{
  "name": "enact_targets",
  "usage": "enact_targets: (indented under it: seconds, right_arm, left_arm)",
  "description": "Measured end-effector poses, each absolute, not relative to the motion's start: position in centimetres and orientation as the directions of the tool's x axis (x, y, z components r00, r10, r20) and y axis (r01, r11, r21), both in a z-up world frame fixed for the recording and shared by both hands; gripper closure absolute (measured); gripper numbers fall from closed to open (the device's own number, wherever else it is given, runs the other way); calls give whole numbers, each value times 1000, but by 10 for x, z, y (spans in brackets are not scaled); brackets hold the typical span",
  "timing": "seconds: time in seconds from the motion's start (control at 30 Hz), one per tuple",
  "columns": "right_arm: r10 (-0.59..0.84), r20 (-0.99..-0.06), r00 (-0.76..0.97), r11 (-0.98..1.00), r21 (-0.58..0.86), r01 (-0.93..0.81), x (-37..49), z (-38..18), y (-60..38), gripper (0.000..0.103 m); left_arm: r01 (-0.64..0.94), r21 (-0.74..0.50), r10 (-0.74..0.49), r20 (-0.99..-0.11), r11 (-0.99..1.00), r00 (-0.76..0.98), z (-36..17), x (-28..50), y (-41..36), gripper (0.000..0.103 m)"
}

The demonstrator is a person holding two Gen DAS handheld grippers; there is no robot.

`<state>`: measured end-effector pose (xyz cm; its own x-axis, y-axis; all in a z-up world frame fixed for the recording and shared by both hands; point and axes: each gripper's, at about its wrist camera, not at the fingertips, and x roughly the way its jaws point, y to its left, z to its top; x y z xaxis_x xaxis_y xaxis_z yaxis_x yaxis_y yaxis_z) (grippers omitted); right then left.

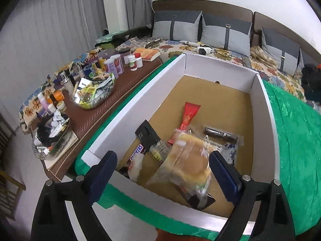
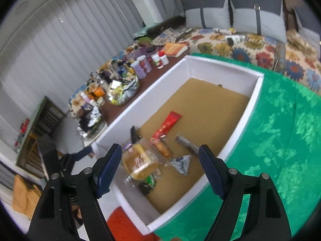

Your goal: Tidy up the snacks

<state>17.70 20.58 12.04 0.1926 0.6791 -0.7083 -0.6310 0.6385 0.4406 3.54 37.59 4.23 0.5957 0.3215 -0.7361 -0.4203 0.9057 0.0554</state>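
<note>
I am in the picking step, I think. The snacks sit in a heap at the near end of the white box (image 1: 138, 92), and none is in my grip yet.

My left gripper (image 1: 163, 172) hangs over the near rim of the box, tipped down into it. Its 2 blue fingers (image 1: 104, 166) are wide apart, with nothing between them but air. Right below sits the bun in a clear bag (image 1: 188, 162) — it looks blurry, so I cannot tell if a finger touches it. It lies on top of other packs. A Snickers bar (image 1: 137, 154) pokes out to its left, near a black pack (image 1: 147, 135) that leans on the box wall. A red packet (image 1: 188, 116) lies farther in, and a dark bar in clear wrap (image 1: 220, 135) lies to the right of the bun, apart from it.

My right gripper (image 2: 160, 166) is higher and more to the side, looking down at the same heap from over the box edge. Its jaws are wide apart too and hold nothing. From there I see the bun bag (image 2: 140, 162), a small blue and white pack (image 2: 183, 163) just beside it, and the green cloth (image 2: 280, 140) under the box.

Next, I guess, the left gripper goes down and closes on the bun bag. The bag is soft and slippery — so I would pinch it gently and not squash the bun. The far end of the box is bare brown card, so there is room to lay snacks out in rows.
</note>
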Motion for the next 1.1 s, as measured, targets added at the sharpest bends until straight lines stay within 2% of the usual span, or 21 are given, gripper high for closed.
enact_targets:
  seconds: [0.17, 0.23, 0.37, 0.5, 0.87, 1.1]
  right_arm:
    - [629, -730, 268, 671, 335, -662, 172, 121, 196, 21]
    - [610, -739, 286, 680, 304, -667, 168, 117, 192, 21]
    - [580, -753, 311, 696, 259, -670, 162, 110, 186, 21]
    - [567, -759, 319, 706, 248, -663, 159, 106, 179, 21]
    - [560, -753, 344, 711, 224, -667, 151, 111, 175, 21]
    - [566, -710, 419, 684, 120, -720, 134, 119, 181, 21]
  left_arm:
    - [-445, 57, 360, -685, 894, 634, 65, 25, 362, 6]
    - [-477, 53, 388, -663, 877, 640, 76, 20, 358, 0]
    - [-523, 57, 446, -605, 850, 659, 93, 10, 351, 0]
    - [-502, 54, 424, -617, 863, 663, 100, 8, 345, 0]
    - [-483, 132, 458, -600, 865, 656, 108, 7, 330, 0]
    - [-482, 159, 476, -585, 861, 657, 111, 2, 326, 0]
